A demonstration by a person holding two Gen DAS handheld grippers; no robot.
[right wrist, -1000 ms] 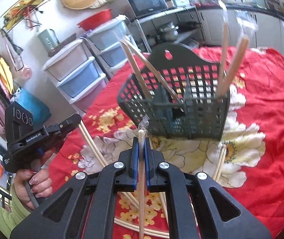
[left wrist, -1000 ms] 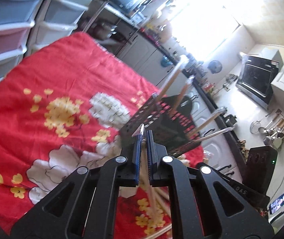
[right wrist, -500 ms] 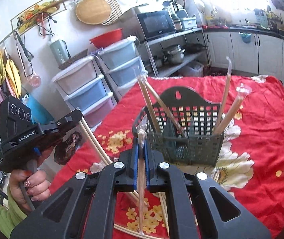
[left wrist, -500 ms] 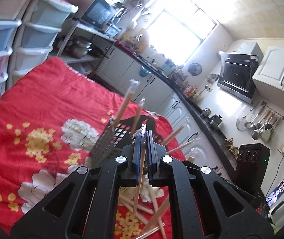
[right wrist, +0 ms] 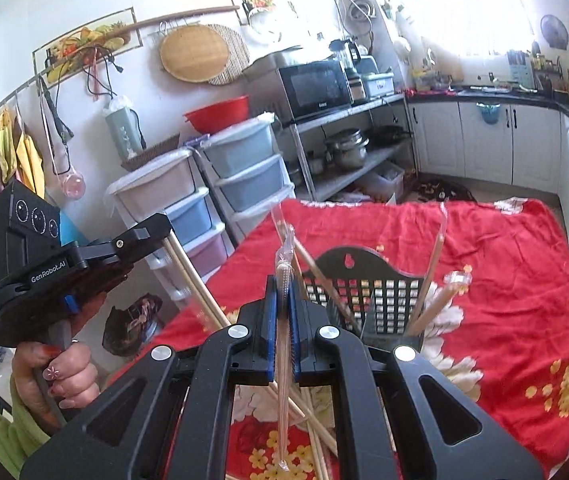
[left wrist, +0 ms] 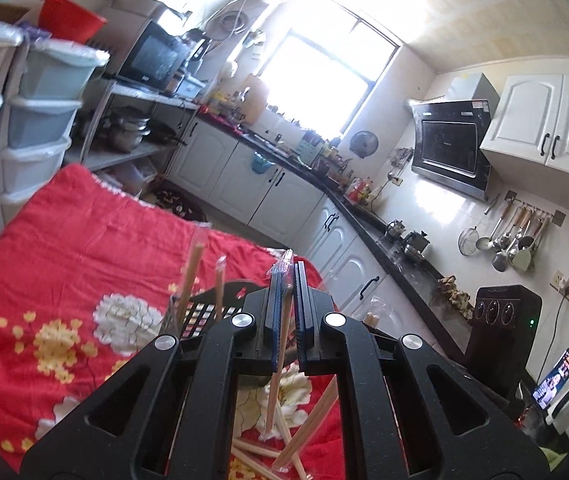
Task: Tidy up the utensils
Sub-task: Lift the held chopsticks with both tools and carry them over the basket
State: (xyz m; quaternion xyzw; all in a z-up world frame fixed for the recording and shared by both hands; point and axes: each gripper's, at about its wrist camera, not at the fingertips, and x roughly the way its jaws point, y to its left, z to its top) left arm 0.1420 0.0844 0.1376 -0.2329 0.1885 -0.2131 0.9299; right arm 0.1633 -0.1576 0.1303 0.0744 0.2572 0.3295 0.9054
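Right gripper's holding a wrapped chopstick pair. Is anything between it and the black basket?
Nothing solid blocks the way: open air lies between the right gripper, shut on the wrapped chopsticks, and the black basket. Chopsticks already standing in the basket lean across its opening and crowd the slots.

You see pale wooden chopsticks [right wrist: 284, 364] in glossy clear plastic sleeves, a matt black plastic basket [right wrist: 368, 280], and soft red cloth [right wrist: 524, 320].
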